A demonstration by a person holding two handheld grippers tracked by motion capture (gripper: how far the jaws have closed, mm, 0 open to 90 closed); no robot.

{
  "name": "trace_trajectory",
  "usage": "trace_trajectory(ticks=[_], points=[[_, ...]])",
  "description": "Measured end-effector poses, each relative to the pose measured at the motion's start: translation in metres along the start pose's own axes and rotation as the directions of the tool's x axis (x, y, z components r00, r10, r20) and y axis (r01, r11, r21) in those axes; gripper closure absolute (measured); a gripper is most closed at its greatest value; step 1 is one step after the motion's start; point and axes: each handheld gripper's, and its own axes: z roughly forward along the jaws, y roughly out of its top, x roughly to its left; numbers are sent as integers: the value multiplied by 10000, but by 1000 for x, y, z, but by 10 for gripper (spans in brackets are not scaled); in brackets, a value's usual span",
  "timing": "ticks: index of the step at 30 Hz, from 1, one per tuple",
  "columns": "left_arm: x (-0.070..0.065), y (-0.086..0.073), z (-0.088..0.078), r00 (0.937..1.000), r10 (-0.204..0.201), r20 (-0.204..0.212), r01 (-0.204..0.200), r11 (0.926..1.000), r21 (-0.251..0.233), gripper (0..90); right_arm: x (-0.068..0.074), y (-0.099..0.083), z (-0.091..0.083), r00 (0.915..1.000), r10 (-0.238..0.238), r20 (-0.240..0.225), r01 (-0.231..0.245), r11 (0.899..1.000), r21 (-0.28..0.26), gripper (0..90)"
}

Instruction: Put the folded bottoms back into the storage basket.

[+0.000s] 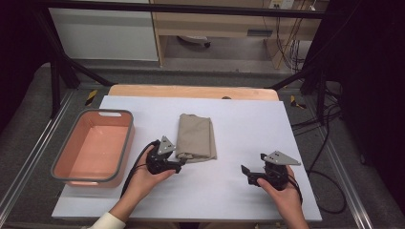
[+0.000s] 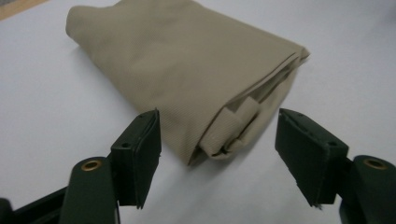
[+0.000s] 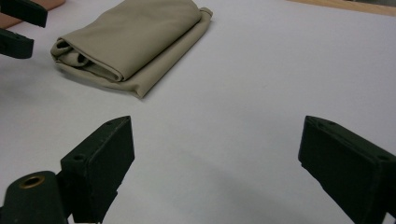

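Salmon-pink plastic bin with grey rim [image 1: 125, 143] sits far left on the white tabletop sheet [image 1: 229, 143], likely the drop spot. Left gripper [image 1: 177, 162] is at the folded beige cloth's [image 1: 196, 137] near-left corner, jaws apart, straddling but not pinching it. Left gripper view shows layered folds and a loop tab [image 2: 233, 122]. Right gripper [image 1: 244, 172] is released, well apart, waiting.

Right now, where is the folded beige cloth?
In the high view the folded beige cloth lies mid-table on the white sheet, right of the pink bin, its near corner between the left tongs.
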Motion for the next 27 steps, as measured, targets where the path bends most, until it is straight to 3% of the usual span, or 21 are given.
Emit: trace_trajectory(ticks=[5, 9, 11, 13, 20, 22, 27], points=[[5, -6, 12, 9999, -69, -132, 75, 9992, 399, 359, 0, 0, 2, 10000, 3, 25, -4, 9999, 101, 111], [6, -7, 19, 9998, -20, -204, 29, 9991, 432, 417, 0, -1, 3, 10000, 27, 41, -28, 9999, 131, 111], [6, -8, 24, 10000, -36, -58, 39, 9986, 527, 488, 0, -1, 2, 10000, 14, 44, -15, 9999, 118, 111], [6, -8, 25, 10000, 16, -6, -15, 9984, 571, 503, 0, -1, 3, 10000, 30, 38, -30, 9999, 133, 111], [11, -9, 25, 9999, 22, -132, -16, 9988, 498, 797, 1, 0, 3, 10000, -3, -30, 4, 9999, 166, 112], [14, -9, 26, 9995, -269, -138, 274, 9987, 423, 832, 1, 0, 4, 10000, -42, -29, 43, 9998, 177, 112], [12, -10, 23, 9995, -225, -215, 234, 9987, 446, 845, 2, 0, 4, 10000, -50, -55, 51, 9999, 150, 113]])
